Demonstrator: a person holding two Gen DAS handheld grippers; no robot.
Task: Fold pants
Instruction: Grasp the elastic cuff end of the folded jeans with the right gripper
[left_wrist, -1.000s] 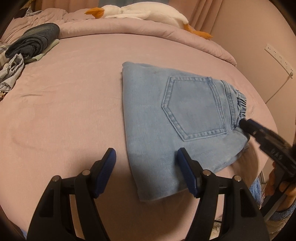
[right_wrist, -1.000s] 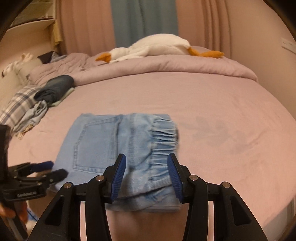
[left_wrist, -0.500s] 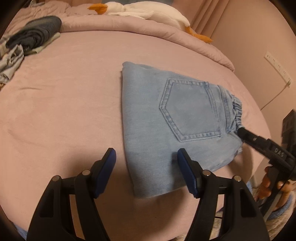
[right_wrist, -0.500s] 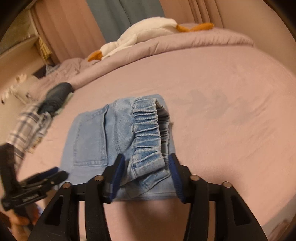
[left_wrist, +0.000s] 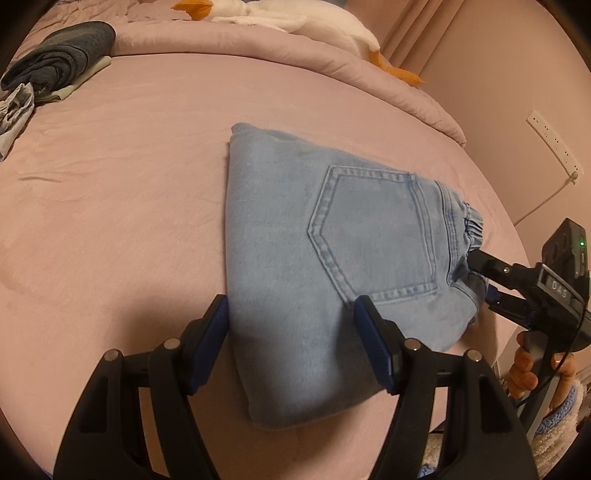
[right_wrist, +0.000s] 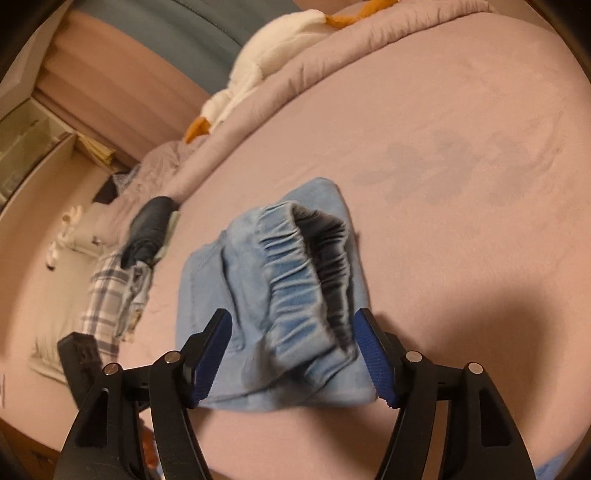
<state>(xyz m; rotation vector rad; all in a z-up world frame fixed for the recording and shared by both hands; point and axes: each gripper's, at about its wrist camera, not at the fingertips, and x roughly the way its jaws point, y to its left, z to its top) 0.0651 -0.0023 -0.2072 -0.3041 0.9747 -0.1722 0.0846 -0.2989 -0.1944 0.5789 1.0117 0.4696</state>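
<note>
Pants (left_wrist: 332, 266) lie folded near the bed's (left_wrist: 110, 184) edge, left gripper (left_wrist: 291, 343) and right gripper (right_wrist: 295, 354) spread wide, straddling them, apparently to lift.

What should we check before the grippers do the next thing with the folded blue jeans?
1. Jeans folded into a compact stack on the bed: ok.
2. Left gripper open, straddling the near edge of the jeans: ok.
3. Right gripper open around the elastic waistband: ok.
4. Waistband lying flat: not ok, it is bunched up and gaping.
5. Whether either gripper's pads actually touch the denim: cannot tell.
6. Room beside the jeans: ok; the dark clothes pile and plush goose sit well away.
</note>
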